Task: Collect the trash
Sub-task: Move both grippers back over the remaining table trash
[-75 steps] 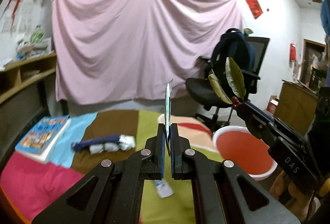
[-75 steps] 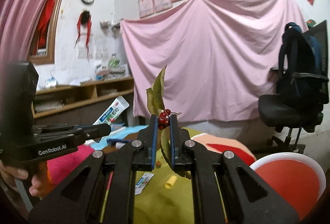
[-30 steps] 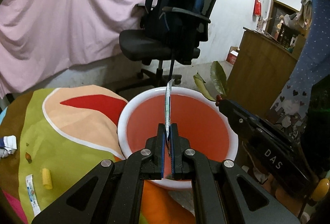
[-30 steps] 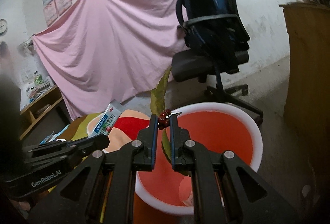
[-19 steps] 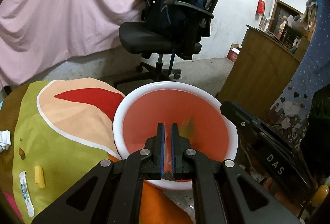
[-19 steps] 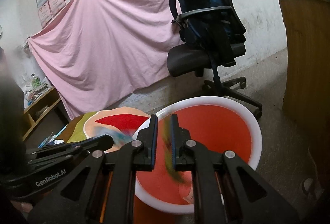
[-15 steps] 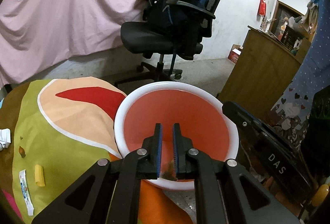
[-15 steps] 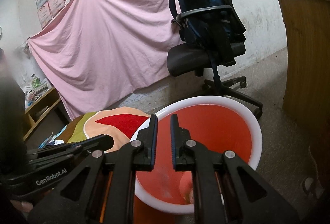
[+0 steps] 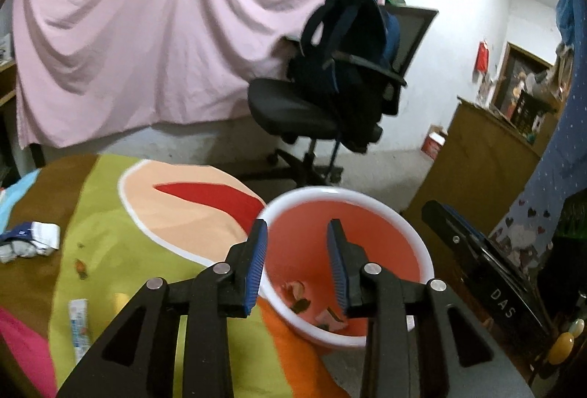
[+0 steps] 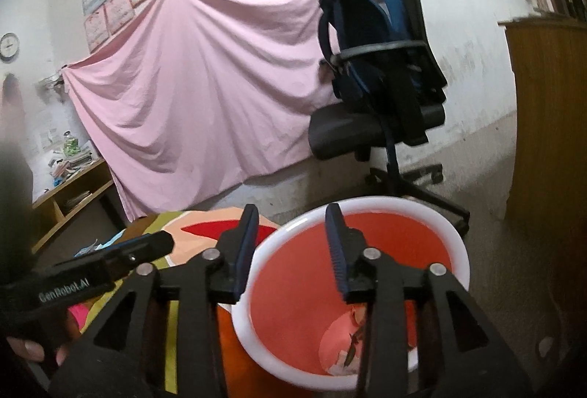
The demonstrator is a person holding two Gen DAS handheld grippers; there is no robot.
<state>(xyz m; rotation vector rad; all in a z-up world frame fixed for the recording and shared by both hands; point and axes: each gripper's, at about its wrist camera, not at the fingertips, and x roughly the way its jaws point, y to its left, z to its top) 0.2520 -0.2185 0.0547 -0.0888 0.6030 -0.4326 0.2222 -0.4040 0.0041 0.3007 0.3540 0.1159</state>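
A red bin with a white rim stands beside the table; it also shows in the right wrist view. Trash pieces lie at its bottom, also seen in the right wrist view. My left gripper is open and empty above the bin's near rim. My right gripper is open and empty over the bin. On the colourful tablecloth lie a white wrapper, a small yellow piece, a crumpled blue-and-white packet and small brown bits.
A black office chair with a dark backpack stands behind the bin. A wooden cabinet is to the right. A pink sheet hangs on the back wall. Wooden shelves stand at the left.
Both grippers came over the bin, the left holding a flat packet and the right a leafy berry sprig. Both opened wide, and the items dropped into the bin.
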